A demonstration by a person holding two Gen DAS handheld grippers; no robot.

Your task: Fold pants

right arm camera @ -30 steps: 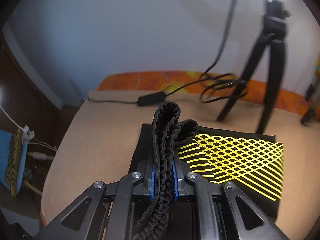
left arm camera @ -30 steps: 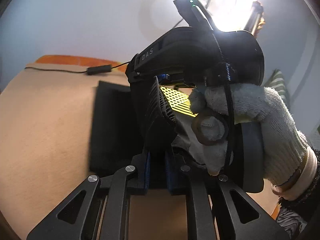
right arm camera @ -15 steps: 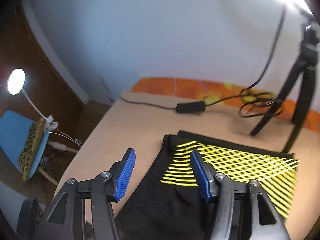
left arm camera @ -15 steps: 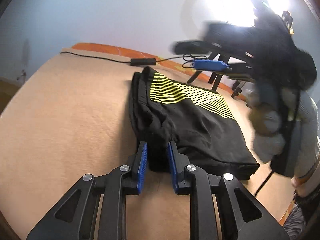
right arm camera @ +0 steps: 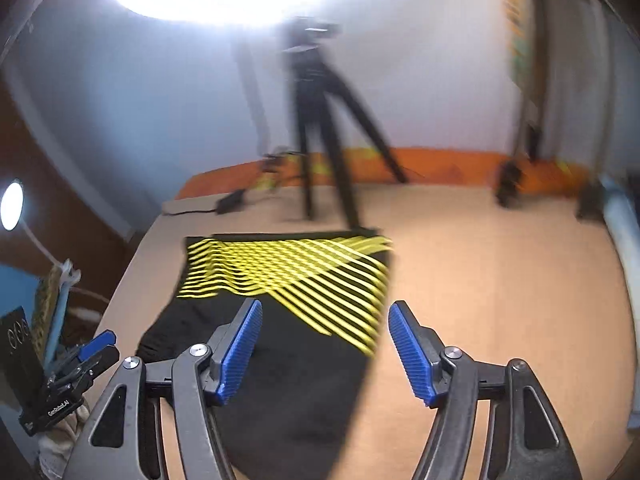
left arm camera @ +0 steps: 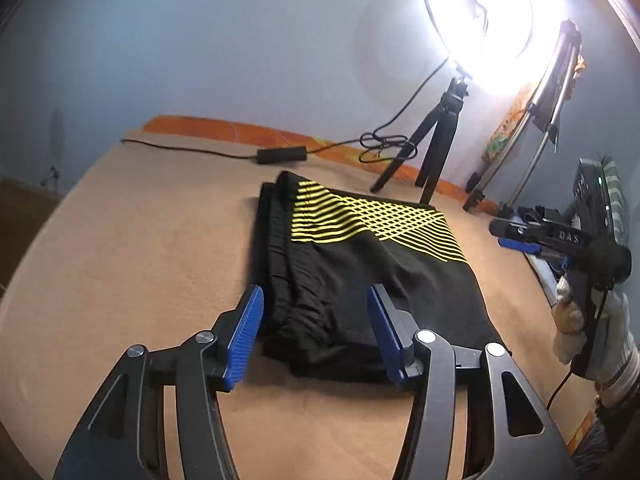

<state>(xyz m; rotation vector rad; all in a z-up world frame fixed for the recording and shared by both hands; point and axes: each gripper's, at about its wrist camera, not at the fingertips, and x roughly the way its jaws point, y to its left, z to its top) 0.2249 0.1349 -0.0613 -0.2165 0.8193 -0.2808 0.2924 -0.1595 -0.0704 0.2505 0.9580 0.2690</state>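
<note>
on the tan surface [left arm camera: 140, 248] the black pants [left arm camera: 360, 272] lie folded into a compact stack, long axis running away from the left gripper [left arm camera: 316, 332], whose jaws stand wide apart, holding nothing, just above the near bunched edge. the right gripper [right arm camera: 324, 344], equally spread and empty, hovers over the pants' opposite side; the left looks nearer for any final tidy.

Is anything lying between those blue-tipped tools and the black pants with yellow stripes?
Nothing visible: the left tool and right tool hover open directly over the folded black pants with yellow stripes, no object between.
</note>
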